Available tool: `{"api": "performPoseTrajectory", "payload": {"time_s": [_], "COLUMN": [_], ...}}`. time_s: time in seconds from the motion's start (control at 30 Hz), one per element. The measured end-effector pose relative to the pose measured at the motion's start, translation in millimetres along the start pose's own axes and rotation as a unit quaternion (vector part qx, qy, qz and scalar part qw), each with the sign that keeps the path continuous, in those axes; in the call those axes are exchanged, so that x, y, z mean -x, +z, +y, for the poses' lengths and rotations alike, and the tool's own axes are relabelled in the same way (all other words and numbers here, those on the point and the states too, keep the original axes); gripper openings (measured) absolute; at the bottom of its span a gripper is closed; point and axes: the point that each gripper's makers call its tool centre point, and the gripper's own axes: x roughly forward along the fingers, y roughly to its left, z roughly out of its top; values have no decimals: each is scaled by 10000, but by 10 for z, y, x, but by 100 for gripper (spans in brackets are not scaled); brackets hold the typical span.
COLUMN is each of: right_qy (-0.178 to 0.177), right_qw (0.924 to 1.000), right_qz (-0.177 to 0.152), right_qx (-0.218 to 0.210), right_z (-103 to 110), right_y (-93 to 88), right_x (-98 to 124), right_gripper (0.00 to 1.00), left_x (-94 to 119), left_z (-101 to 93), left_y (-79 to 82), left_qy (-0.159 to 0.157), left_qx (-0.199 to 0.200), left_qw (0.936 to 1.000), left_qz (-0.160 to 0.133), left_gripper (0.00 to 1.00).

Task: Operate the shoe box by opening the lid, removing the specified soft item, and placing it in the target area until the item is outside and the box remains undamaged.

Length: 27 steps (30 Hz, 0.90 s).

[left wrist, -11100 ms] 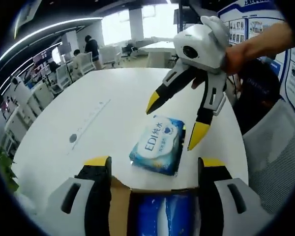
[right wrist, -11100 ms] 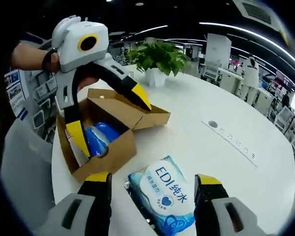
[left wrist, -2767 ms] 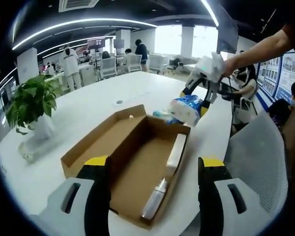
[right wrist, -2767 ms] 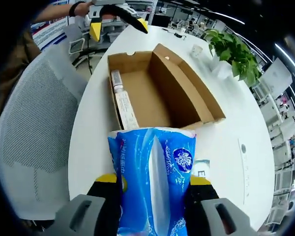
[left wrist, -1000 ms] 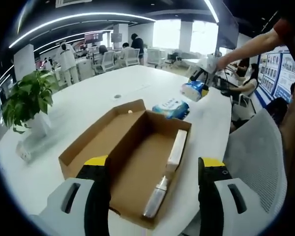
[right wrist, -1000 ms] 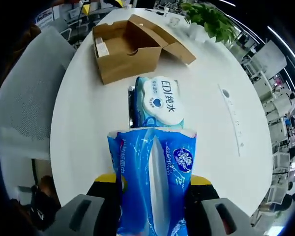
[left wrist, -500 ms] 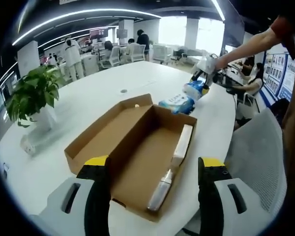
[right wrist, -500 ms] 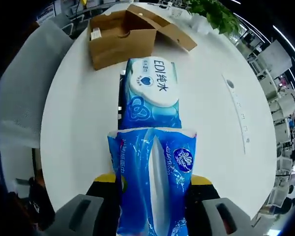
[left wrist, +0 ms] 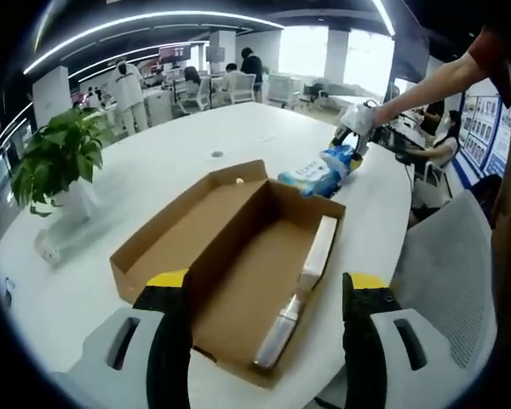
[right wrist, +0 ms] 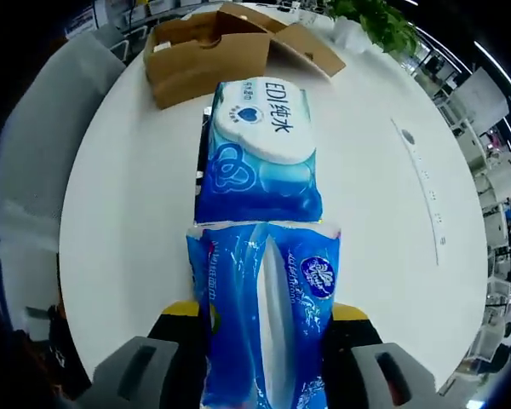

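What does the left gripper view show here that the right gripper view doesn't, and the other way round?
Left gripper view: the inside of the open shoe box, holding a pale flat packet and a small tube along one wall, seen between the open left gripper.

Right gripper view: the right gripper shut on the blue tissue pack, close above the table, and the print on the wipes pack.

Both: the box, the wipes pack, the potted plant and the white table.

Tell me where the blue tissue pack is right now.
In the right gripper view the blue tissue pack is clamped in the right gripper, just above the white table, right by the EDI wipes pack, away from the open shoe box.
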Motion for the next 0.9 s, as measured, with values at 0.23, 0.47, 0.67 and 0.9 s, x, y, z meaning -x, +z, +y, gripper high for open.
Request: {"api": "performPoseTrajectory", "payload": {"time_s": [0.23,0.47,0.67,0.9], "right_qy": [54,107,93,75], "right_qw": [10000,9998,9999,9997], "right_qz": [-25,14,-5,3], "right_qx": [43,143,126,218], "right_z": [-1,29,16,18], "right_y": [26,5,-12,-25], "right_x": [-61,-112,-96,-83], "right_gripper": [52,54,56,57], "left_x": [3,-6,-13,-2], "left_z": [-3,-76,-100,-103], "left_y": [-42,-34,-53,-51], "left_qy": [15,6,-14,-15], "left_qx": [19,22,-4,-13], "left_qw": [10000,9999,9999,9999], "left_qz": [80,106,156,166], "left_gripper": [72,72,72,72]}}
